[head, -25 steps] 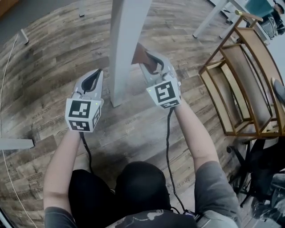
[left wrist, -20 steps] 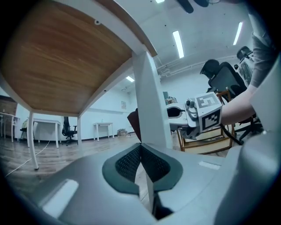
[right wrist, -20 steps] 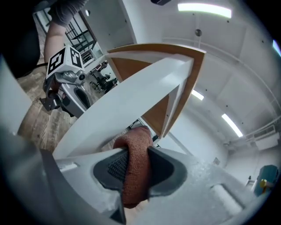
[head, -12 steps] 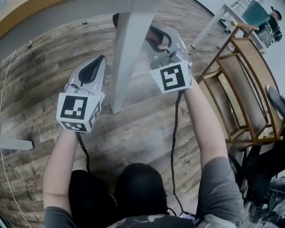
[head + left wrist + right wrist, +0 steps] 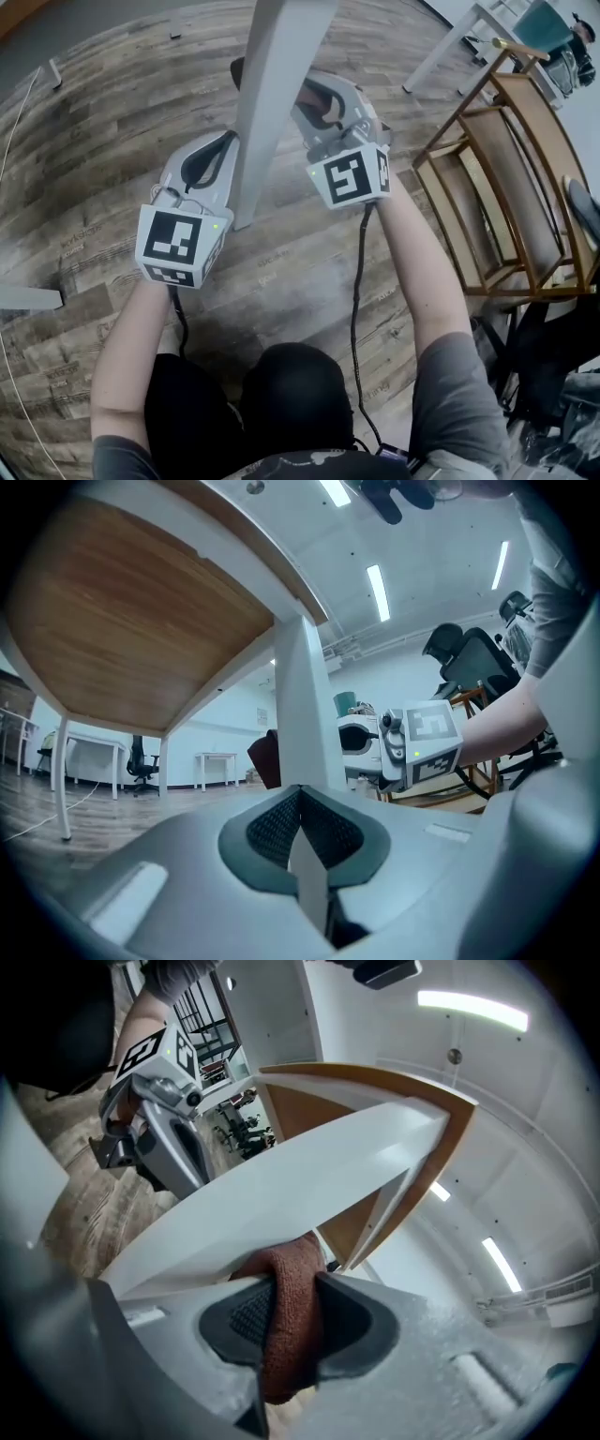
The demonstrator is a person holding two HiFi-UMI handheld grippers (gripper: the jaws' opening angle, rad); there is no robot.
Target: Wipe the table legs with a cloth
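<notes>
My right gripper is squeezed tight on a cloth. The cloth is red-brown and fuzzy. It is bunched up between my two jaws, and the dark pads press on it from both sides. The cloth is pushed up against the white table leg, on the leg's right side. In the head view a dark bit of the cloth pokes out past the other side of the leg.

My left gripper is on the left side of the same leg, very close to it. I cannot tell if it touches. Its jaws are closed together and they hold nothing. From the left gripper view, the leg goes up right in front of the jaws, and the cloth peeks out dark from behind it.

The leg goes up to the table top, which is brown wood underneath with a white frame. The foot of the leg stands on the floor, which is made of wood planks.

A black cable hangs down from my right gripper along my arm.

A wooden rack stands on the floor on my right, well apart from the leg. Its shelves are plain light boards. Another white table is far off behind it
</notes>
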